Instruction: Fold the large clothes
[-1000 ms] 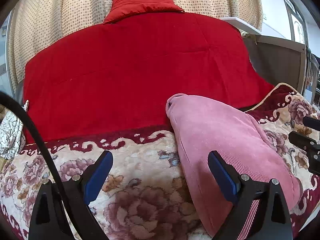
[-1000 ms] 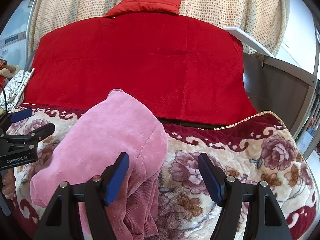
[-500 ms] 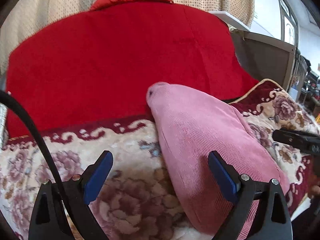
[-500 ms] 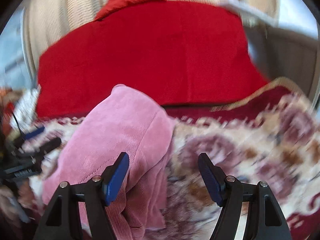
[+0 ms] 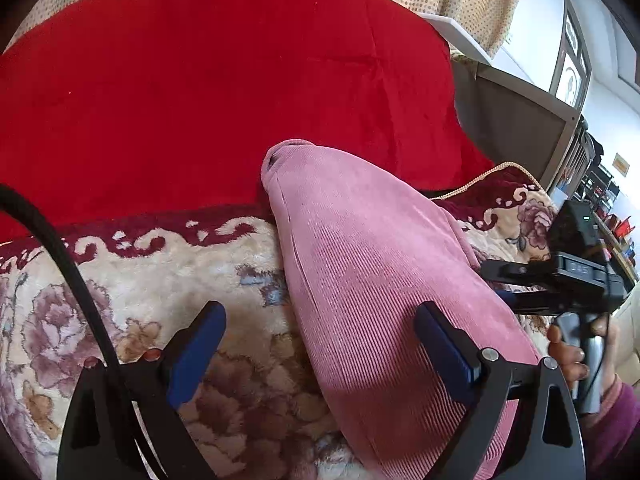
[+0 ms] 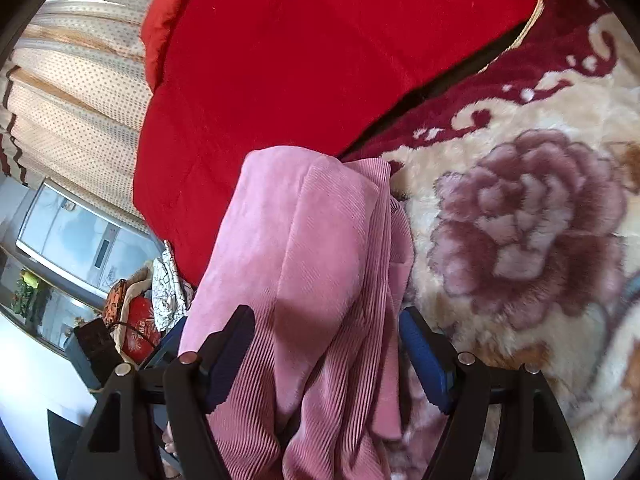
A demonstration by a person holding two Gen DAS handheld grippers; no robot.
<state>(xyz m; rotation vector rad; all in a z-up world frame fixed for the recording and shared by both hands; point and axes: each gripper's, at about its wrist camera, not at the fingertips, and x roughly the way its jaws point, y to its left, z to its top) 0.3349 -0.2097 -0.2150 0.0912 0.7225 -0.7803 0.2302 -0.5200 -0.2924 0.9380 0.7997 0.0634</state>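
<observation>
A folded pink corduroy garment (image 5: 368, 280) lies lengthwise on the floral blanket (image 5: 132, 292), its far end touching the red cover. My left gripper (image 5: 320, 350) hovers open at the garment's near left edge, one finger over the fabric and the other over the blanket. On the right, a hand holds my right gripper (image 5: 496, 283) against the garment's side. In the right wrist view, rolled over, the garment (image 6: 312, 264) runs between the fingers of my right gripper (image 6: 326, 354). Its jaws are opening and the pads are not pressing on the cloth.
A red cover (image 5: 224, 92) with a red pillow spreads beyond the floral blanket, and dotted curtains (image 6: 80, 92) hang behind it. A dark bed frame (image 5: 516, 120) stands at the right. Bags and bedding (image 6: 140, 312) sit beside the bed.
My right gripper has dropped and rolled sharply, and the garment's side now lies between its fingers. The left gripper has tilted down and crept closer to the garment.
</observation>
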